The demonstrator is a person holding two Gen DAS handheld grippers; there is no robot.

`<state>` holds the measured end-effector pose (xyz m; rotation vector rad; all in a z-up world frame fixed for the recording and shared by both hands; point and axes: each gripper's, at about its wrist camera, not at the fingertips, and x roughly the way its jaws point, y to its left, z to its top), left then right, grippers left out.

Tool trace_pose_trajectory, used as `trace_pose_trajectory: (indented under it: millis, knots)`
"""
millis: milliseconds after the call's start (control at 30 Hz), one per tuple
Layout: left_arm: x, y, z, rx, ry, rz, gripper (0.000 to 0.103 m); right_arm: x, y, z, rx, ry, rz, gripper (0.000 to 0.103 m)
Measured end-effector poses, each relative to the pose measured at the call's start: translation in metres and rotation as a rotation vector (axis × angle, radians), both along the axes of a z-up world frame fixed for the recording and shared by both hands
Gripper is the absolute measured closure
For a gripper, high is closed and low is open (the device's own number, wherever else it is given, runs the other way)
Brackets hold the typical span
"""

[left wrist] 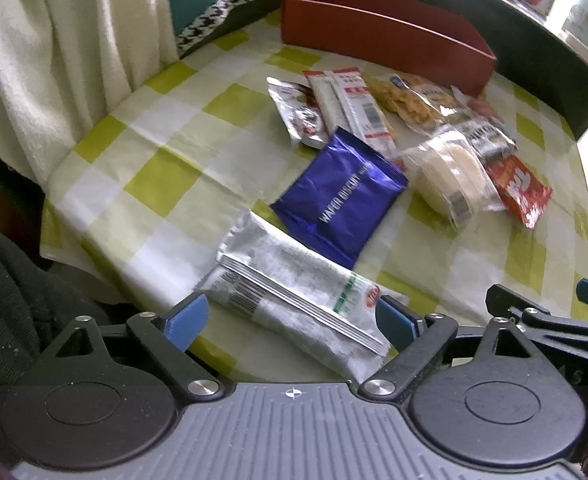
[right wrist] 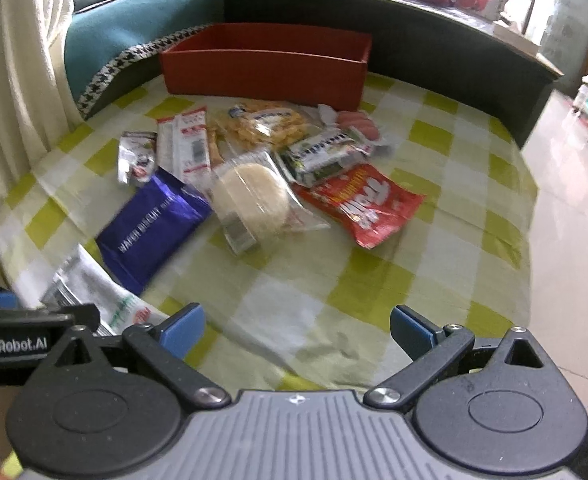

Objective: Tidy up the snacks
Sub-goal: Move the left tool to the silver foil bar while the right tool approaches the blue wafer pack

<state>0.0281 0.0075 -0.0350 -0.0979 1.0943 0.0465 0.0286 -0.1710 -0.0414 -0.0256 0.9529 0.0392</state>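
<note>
- My left gripper is spread wide; the silver-white packet lies between its blue pads, pads not pressed onto it.
- My right gripper is spread likewise, over bare checked cloth with nothing between the fingers.
- The worktop carries the snacks in a loose cluster: blue wafer biscuit pack, round cake in clear wrap, red pouch, yellow crackers, two red-white sticks, a small silver sachet.
- The red box stands at the far edge, beyond the cluster; I see nothing inside from either view.
</note>
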Motion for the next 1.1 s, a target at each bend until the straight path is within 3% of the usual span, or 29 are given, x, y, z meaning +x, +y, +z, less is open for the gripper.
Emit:
trace_pose_trajectory:
  millis: [333,567,800,1000,1100]
  knots:
    - [0.01,0.053,-0.009,-0.101,0.033,0.158,0.006,0.062,0.045,-0.003,0.173,0.12,0.03,0.002]
    - [0.013,0.071,-0.022,-0.158,0.073,0.189,0.003,0.069,0.063,-0.011,0.135,0.146,0.061,0.002]
    - [0.024,0.046,-0.032,-0.213,0.146,0.177,0.003,0.06,0.035,0.002,0.107,0.096,0.084,0.002]
    - [0.041,0.022,-0.04,-0.195,0.209,0.256,0.003,0.063,0.009,0.001,0.172,0.088,0.087,0.002]
    - [0.053,0.006,-0.046,-0.14,0.248,0.293,0.003,0.064,0.001,0.001,0.187,0.083,0.102,0.002]
